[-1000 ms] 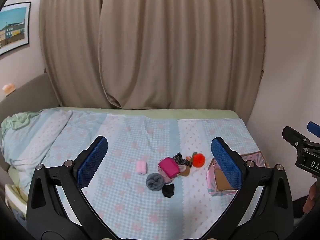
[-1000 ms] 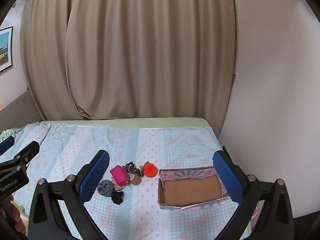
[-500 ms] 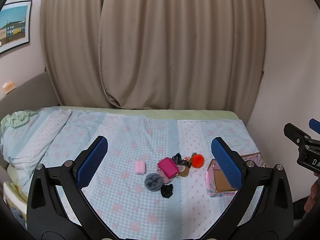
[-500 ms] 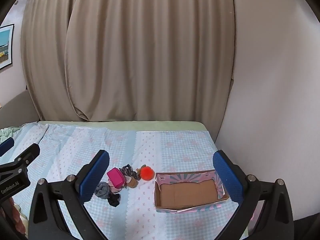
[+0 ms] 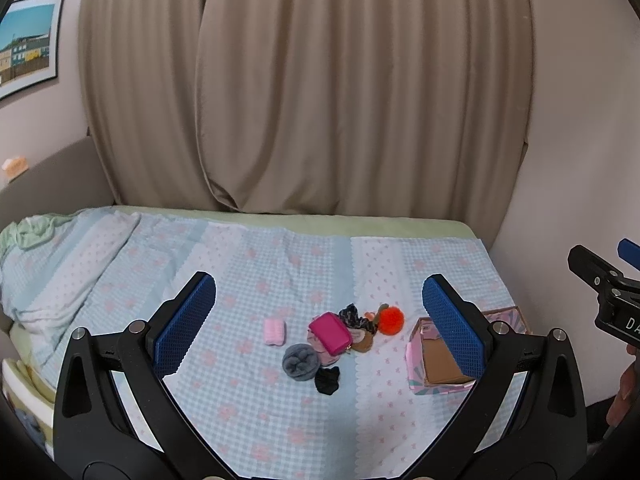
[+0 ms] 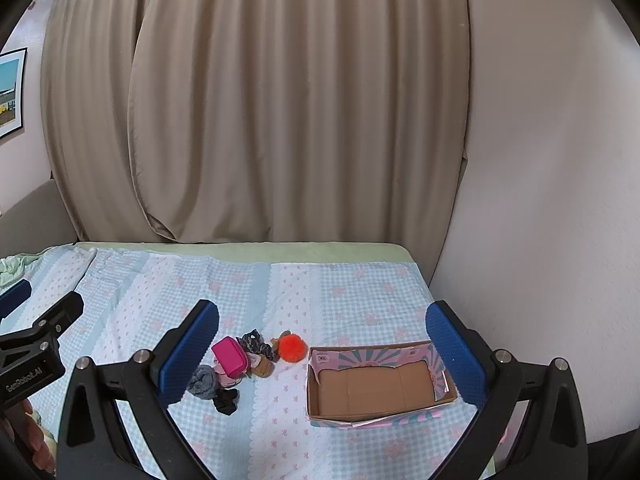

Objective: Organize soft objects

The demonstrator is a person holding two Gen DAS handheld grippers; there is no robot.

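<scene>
Bedspread (image 5: 248,272): soft pile (image 5: 332,340) beyond tongs (image 5: 320,320)

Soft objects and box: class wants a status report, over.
Left gripper open, right gripper open, both empty. Soft objects piled on the bedspread, none in the box. Box empty, beside the pile. Path clear.

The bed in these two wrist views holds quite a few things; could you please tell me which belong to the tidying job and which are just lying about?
For the job:
- magenta zip pouch
- fluffy orange pompom
- grey rolled sock
- small black fabric piece
- pale pink folded cloth
- empty pink cardboard box

Lying about:
- beige curtain
- framed wall picture
- crumpled green cloth
</scene>
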